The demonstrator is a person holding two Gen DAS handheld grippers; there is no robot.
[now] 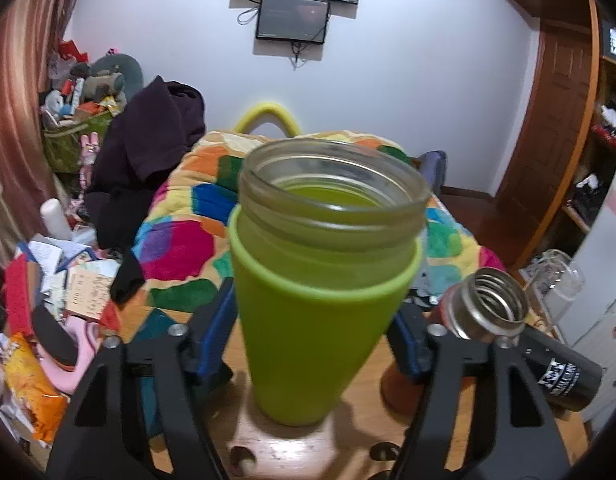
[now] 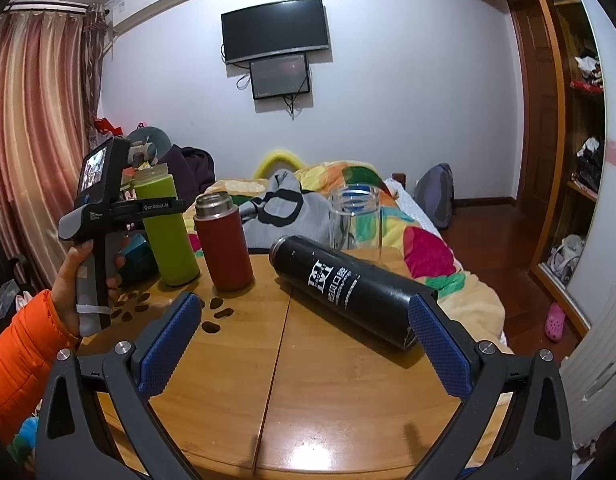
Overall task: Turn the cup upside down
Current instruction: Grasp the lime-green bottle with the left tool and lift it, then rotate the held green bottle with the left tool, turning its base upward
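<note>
So the green cup point(image 1: 308, 312) fills the centre of the left wrist view, standing upright on the wooden table point(image 2: 348, 400) with its open glass mouth facing up. The left gripper point(image 1: 308, 340) has its 2 blue-padded fingers point(image 1: 214, 332) either side of the cup's body, right up against the green sleeve, but I can't tell if they're actually squeezing it or just sitting beside it.

From the right wrist view the same cup point(image 2: 166, 228) is at centre left of the frame, with the left gripper's black bar across it and a hand point(image 2: 74, 276) in an orange sleeve on the handle.

The right gripper point(image 2: 304, 344) sits low in the frame with its jaws spread wide, pinching nothing. A black flask point(image 2: 348, 284) lies on its side in the middle of the table, its base near the right-hand pad. A red flask point(image 2: 224, 244) stands upright just beside the cup, and a clear glass bottle point(image 2: 356, 216) stands behind the black one.
</note>
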